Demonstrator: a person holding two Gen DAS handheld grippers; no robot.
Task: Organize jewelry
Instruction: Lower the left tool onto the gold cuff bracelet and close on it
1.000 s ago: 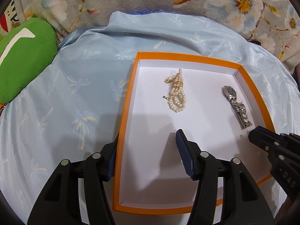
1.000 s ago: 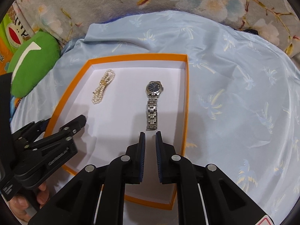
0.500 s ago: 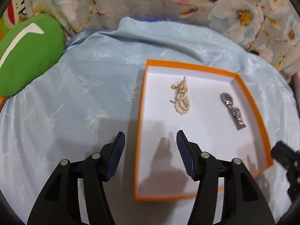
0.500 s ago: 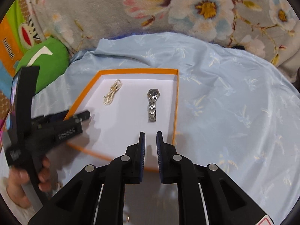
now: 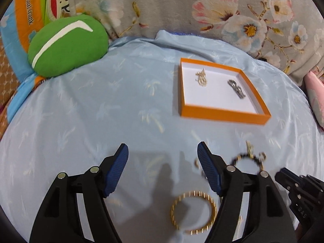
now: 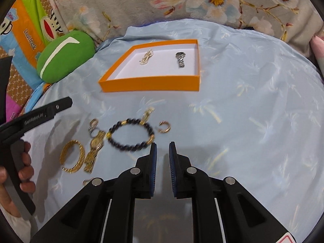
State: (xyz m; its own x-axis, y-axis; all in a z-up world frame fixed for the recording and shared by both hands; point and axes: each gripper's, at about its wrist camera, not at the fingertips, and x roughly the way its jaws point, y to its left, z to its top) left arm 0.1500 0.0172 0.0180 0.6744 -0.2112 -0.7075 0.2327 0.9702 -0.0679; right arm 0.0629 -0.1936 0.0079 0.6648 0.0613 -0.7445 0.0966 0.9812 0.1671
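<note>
An orange box (image 6: 149, 84) with a white floor lies on the pale blue cloth. It holds a pearl necklace (image 6: 146, 57) and a silver watch (image 6: 180, 59). Nearer, loose on the cloth, lie a black bead bracelet (image 6: 130, 134), a gold bangle (image 6: 73, 159), a gold watch (image 6: 95, 147) and a gold hoop earring (image 6: 164, 126). My right gripper (image 6: 163, 147) is shut and holds nothing, just right of the bead bracelet. My left gripper (image 5: 163, 149) hangs above the cloth. Its jaws are opening with nothing between them, and the gold bangle (image 5: 193, 211) lies below them.
A green cushion (image 5: 66, 46) rests at the far left on the blue cloth (image 5: 101, 111). A floral blanket (image 5: 243, 10) runs along the back. A person's hand (image 6: 22, 168) grips the left tool at the left edge. A small silver piece (image 6: 93, 124) lies beside the gold watch.
Both grippers have drawn back from over the orange box toward the near side, so the loose jewelry has come into view. The left jaws have spread wider.
</note>
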